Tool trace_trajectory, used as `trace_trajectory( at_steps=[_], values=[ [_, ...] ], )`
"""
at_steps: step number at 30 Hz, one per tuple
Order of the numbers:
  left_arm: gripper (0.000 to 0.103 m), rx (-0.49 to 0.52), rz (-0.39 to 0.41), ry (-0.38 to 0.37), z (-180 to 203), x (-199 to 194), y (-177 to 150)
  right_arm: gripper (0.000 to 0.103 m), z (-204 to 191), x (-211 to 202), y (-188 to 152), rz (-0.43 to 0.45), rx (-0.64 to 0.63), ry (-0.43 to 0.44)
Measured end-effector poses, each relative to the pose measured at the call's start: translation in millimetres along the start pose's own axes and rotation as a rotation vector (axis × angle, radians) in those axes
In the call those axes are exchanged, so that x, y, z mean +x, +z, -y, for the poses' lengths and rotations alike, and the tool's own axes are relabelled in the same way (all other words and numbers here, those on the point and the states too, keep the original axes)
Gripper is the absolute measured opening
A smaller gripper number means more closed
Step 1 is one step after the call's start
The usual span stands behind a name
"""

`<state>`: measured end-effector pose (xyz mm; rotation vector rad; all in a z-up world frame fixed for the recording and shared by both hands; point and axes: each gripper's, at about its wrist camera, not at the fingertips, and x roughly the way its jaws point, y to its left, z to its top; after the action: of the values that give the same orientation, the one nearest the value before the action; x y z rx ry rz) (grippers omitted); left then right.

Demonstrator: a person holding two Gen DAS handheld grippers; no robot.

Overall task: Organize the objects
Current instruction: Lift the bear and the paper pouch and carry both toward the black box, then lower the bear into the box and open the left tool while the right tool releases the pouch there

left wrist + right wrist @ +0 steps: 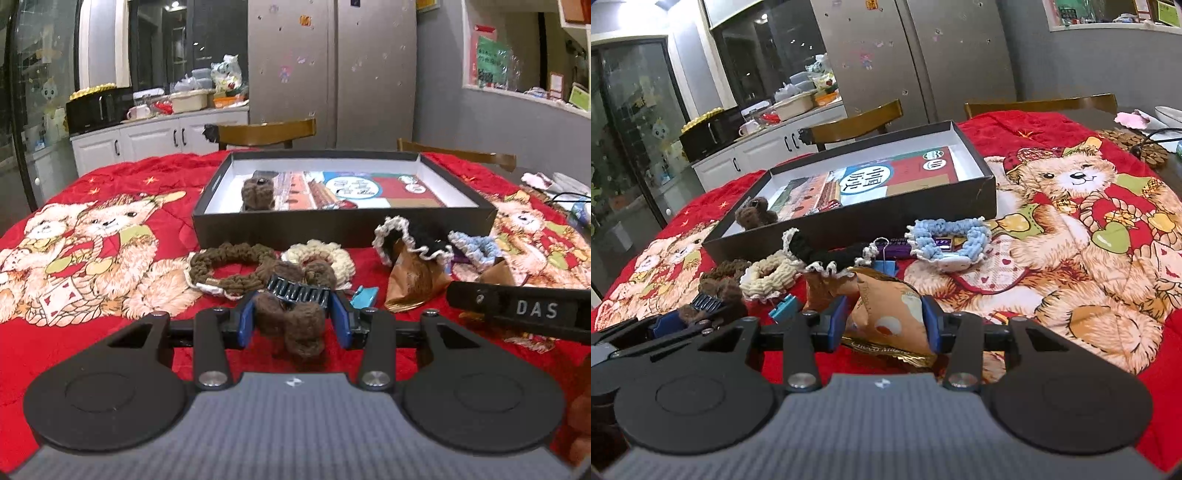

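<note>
Kitchen backdrop: fridge [332, 74], white cabinets, table under a red teddy-bear cloth [92, 258]. Left wrist view: black tray-box [343, 225] sits mid-table toward the far edge, with a brown knitted clip [258, 194] in its left end on a printed sheet. Along the box's near wall, left to right: brown scrunchie [229, 266], cream scrunchie [319, 254], black scrunchie with white trim [413, 240], blue scrunchie [476, 245]. Left gripper [293, 321] is part-closed, blue pads pressed on a brown fuzzy hair claw [291, 317] with black teeth on top. Right wrist view: right gripper [886, 325] is part-closed too, pads clamped on an orange snack packet [890, 314], just in front of the scrunchie row. Small teal clip [783, 306] lies on the cloth left of the packet. Left gripper with its claw shows at the left edge.
</note>
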<state>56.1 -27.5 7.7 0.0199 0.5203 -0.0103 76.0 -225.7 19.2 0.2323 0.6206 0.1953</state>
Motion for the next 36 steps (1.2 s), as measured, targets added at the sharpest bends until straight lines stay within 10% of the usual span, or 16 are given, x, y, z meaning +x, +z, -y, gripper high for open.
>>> trace_trajectory(
  at_steps=[17, 36],
  values=[
    [0.048, -0.007, 0.097, -0.039, -1.6, -23.3, 40.4, 0.045, 17.6, -36.2, 59.1, 0.117, 0.131, 0.069],
    [0.048, 0.029, 0.224, -0.178, 40.7, -46.4, 201.2, 0.045, 14.1, -36.9, 196.8, 0.167, 0.177, 0.185]
  ],
)
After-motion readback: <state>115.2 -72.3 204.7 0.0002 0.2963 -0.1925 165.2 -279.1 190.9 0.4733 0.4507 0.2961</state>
